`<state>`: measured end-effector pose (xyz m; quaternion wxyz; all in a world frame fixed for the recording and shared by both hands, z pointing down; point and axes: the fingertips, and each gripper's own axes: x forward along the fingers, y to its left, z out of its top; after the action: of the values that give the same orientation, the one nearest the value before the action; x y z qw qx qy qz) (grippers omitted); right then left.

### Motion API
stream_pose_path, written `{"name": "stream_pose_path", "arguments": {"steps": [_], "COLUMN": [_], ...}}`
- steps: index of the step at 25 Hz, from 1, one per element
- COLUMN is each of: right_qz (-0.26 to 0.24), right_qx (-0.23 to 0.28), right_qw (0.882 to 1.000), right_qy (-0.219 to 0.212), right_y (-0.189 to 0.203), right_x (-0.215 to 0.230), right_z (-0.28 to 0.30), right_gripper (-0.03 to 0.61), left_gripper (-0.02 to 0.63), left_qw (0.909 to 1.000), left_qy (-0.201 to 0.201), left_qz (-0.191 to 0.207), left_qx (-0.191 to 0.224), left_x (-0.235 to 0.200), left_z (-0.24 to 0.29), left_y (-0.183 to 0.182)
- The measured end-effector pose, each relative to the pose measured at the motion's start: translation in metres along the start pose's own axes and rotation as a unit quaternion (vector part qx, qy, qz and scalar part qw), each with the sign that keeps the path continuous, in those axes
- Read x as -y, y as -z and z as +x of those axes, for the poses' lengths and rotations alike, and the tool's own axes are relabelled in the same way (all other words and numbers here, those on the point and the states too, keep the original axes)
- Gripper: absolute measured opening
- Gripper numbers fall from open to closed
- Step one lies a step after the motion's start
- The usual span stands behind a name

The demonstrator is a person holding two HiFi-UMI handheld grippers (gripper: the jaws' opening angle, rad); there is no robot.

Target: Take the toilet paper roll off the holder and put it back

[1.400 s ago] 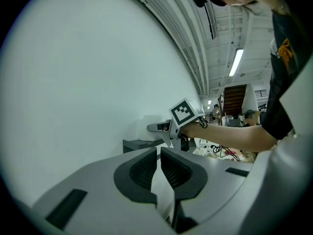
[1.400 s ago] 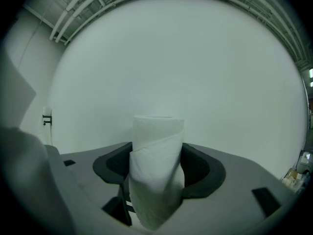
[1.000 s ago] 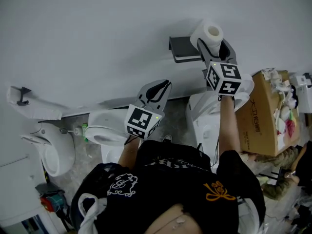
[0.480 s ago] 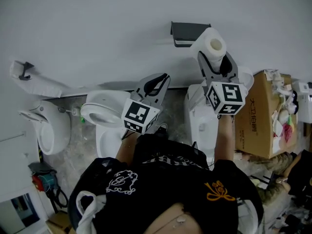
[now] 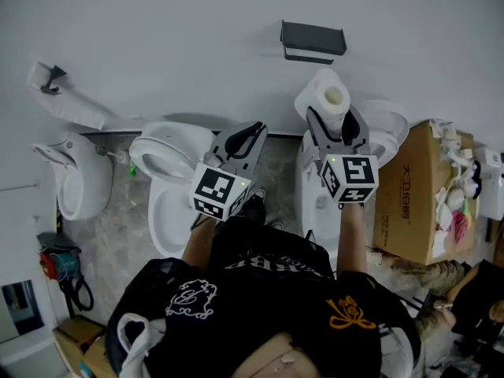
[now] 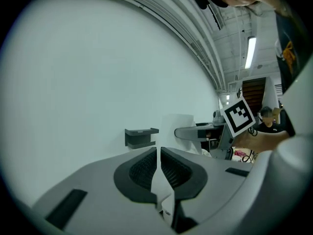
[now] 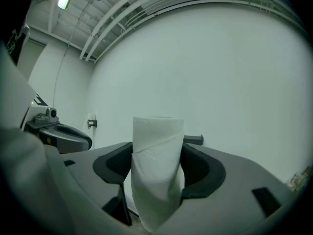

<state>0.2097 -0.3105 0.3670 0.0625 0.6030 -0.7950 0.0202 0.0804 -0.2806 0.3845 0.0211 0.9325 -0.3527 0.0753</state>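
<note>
The toilet paper roll [image 5: 327, 101], pinched by the right gripper [image 5: 332, 122], is now drawn down, well apart from the wall holder [image 5: 313, 39]. The left gripper [image 5: 250, 132] is pressed together, empty. Removal is judged done; replacement remains.

Plain white wall [image 5: 157, 38]; mottled grey floor [image 5: 122, 239]; white toilet [image 5: 167, 176]; cardboard box [image 5: 411, 199]

Dim, cool, even light; fisheye gripper views with dark corners.
</note>
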Motion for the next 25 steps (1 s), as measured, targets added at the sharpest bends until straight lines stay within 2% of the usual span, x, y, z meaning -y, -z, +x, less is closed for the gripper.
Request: {"name": "stream_pose_path", "arguments": {"steps": [8,15,19,25], "right_qz": [0.023,0.039,0.046,0.036], "right_qx": [-0.042,-0.089,-0.099,-0.091], "right_qw": [0.999,0.995,0.994,0.995], "right_qy": [-0.022,-0.021,-0.015,-0.011], "right_y": [0.063,0.117,0.127,0.115], "right_x": [-0.027,-0.037,-0.031,-0.019], "right_z": [-0.027,-0.047,-0.053,-0.046], "right_gripper": [0.305,0.305,0.305,0.305], "left_gripper": [0.037,0.037,0.037,0.037], "left_qw": [0.9996,0.9994,0.9996,0.9998], "left_qy": [-0.029,-0.032,-0.024,-0.014], "left_qz": [-0.001,-0.004,-0.011,-0.004], "left_qx": [-0.007,-0.016,-0.013,-0.014], "left_x": [0.011,0.021,0.026,0.027], "left_z": [-0.033,-0.041,-0.032,-0.022], "left_y": [0.008,0.014,0.012,0.010]}}
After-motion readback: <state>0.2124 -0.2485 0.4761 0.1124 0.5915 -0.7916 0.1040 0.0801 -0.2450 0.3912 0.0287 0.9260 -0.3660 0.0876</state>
